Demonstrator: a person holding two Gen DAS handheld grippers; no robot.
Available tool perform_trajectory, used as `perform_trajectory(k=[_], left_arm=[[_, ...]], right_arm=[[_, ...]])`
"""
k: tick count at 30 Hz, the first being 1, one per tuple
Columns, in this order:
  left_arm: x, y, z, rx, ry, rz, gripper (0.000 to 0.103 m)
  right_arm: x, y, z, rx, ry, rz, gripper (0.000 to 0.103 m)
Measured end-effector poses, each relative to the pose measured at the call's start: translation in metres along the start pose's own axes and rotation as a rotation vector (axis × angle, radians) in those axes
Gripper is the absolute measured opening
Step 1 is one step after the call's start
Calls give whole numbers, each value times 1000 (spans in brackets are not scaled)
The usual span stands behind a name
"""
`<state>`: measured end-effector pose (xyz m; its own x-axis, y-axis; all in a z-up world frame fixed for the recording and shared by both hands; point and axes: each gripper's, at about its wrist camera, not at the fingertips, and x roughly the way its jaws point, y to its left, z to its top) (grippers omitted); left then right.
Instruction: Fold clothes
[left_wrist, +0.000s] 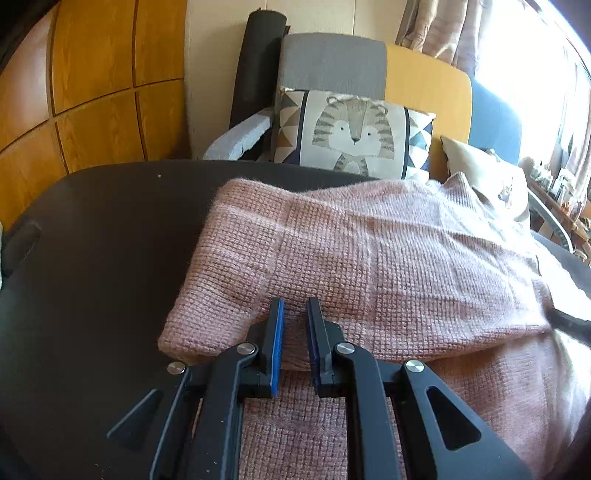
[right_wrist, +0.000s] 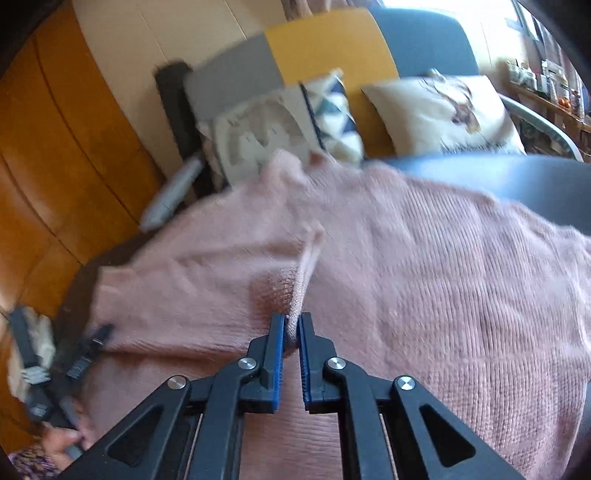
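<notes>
- My right tongs (right_wrist: 292, 330) are clenched on a raised ridge of the pink knitted sweater (right_wrist: 424, 280), with the fabric pinched between the blue pads (right_wrist: 277, 354).
- From that pinch a fold of the knit stands up and runs away from me, towards the far edge of the garment.
- My left tongs (left_wrist: 295, 317) sit low over the sweater (left_wrist: 369, 258), blue pads (left_wrist: 277, 343) a little apart; knit shows in the gap, but I cannot tell whether they are gripping it.
- Just ahead of the left tongs, a folded layer of the sweater lies on top of another layer, its near edge rounded and thick.
- The sweater is spread on the dark counter (left_wrist: 103, 240), covering its right part; the left part is bare.
- In the right view, the left tongs' black frame shows at the lower left, at the sweater's edge, with a hand (right_wrist: 61, 441) on it.
- Beyond the counter stands a sofa with a tiger cushion (left_wrist: 351, 133) and a cream cushion (right_wrist: 443, 114).
- Wooden panelling (left_wrist: 92, 81) fills the wall on the left.
</notes>
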<state>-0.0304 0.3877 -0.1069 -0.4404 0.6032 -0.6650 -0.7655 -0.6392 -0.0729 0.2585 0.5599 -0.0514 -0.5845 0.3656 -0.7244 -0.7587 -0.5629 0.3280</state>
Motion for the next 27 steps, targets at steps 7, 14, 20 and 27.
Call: perform_trajectory(k=[7, 14, 20, 27], left_arm=[[9, 8, 2, -38, 34, -12, 14], [8, 8, -1, -33, 30, -7, 14], [9, 8, -2, -34, 28, -7, 14], [9, 8, -3, -32, 20, -5, 14]], right_arm=[[0, -3, 5, 34, 17, -38, 10], [-21, 37, 28, -34, -154, 8, 20], [32, 81, 42, -211, -28, -9, 13], [43, 52, 39, -123, 8, -27, 0]])
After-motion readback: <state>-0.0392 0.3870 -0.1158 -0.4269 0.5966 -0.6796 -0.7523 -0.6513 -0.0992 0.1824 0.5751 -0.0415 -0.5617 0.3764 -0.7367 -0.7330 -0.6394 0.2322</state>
